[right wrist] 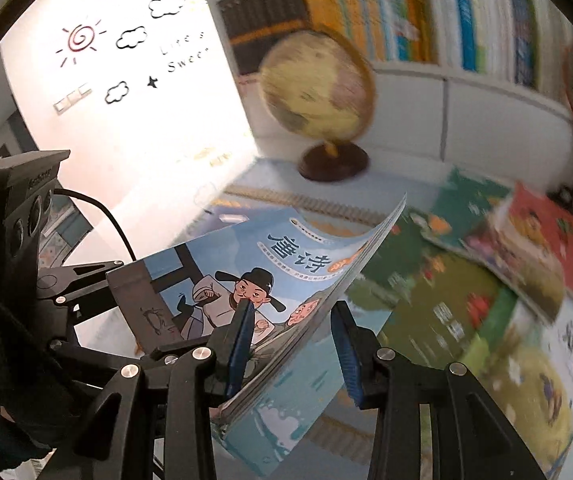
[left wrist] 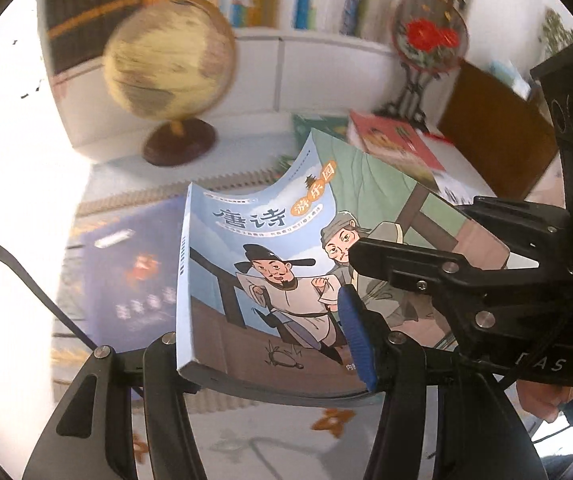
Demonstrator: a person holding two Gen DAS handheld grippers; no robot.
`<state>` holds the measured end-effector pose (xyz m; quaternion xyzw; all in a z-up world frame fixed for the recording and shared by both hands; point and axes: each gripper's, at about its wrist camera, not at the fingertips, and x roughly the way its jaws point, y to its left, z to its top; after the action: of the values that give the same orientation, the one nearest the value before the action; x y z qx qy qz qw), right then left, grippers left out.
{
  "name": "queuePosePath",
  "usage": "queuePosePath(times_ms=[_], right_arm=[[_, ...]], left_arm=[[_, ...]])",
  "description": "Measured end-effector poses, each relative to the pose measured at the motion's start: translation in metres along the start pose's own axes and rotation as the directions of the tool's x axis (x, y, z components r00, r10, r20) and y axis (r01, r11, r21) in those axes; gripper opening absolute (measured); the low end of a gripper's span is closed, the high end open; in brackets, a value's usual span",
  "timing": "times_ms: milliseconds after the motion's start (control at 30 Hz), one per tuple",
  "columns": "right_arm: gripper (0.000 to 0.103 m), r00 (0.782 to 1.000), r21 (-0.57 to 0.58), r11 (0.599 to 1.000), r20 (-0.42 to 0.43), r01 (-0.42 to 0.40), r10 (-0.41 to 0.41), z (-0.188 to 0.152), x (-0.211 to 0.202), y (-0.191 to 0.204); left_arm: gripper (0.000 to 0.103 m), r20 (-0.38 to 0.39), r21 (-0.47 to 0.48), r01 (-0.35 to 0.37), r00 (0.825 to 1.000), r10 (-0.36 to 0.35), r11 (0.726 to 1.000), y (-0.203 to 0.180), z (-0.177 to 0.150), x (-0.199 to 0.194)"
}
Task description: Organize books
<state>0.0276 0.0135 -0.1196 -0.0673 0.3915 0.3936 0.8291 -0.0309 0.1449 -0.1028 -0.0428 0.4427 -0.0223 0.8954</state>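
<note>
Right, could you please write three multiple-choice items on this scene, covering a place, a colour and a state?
1. Where does the globe stand?
A) on the table by the white bookcase
B) on the floor
C) on a chair

2. What colour are the right gripper's finger pads?
A) red
B) blue
C) white

3. How is the Tang-poetry book?
A) lying flat on the table
B) spread open
C) closed, raised and bowed between the right gripper's pads

Answers: 1 A, its dark base sits on the table; 2 B, both pads show blue; 3 C, it hangs clear above the table.
</note>
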Motion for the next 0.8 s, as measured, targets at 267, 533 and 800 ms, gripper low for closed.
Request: queuePosePath(times_ms=[267, 533, 800], right_arm=[[0.039, 0.998, -0.079, 0.995, -0.016, -0.057, 0.056, 0.052, 0.066, 0.047], [0.039, 0.987, -0.065, 0.995, -0.143, -0.077, 0.067, 0.063, 0.147, 0.055], [0.039, 0.962, 0.028, 0.997, -0.261, -0.077, 0.082, 0.031, 0.181, 0.033]], left_arm=[[0.052, 0.033, -0.134, -0.067, 0.997, 0.072, 0.989, 0.084, 0.005, 0.009], [0.052, -0.016, -0.266, -0.059, 0.998, 0.057, 0.962, 0.136, -0.016, 0.042], [0.054, -0.121, -0.293, -0.056, 0.992, 0.021, 0.954, 0.144, -0.041, 0.064]])
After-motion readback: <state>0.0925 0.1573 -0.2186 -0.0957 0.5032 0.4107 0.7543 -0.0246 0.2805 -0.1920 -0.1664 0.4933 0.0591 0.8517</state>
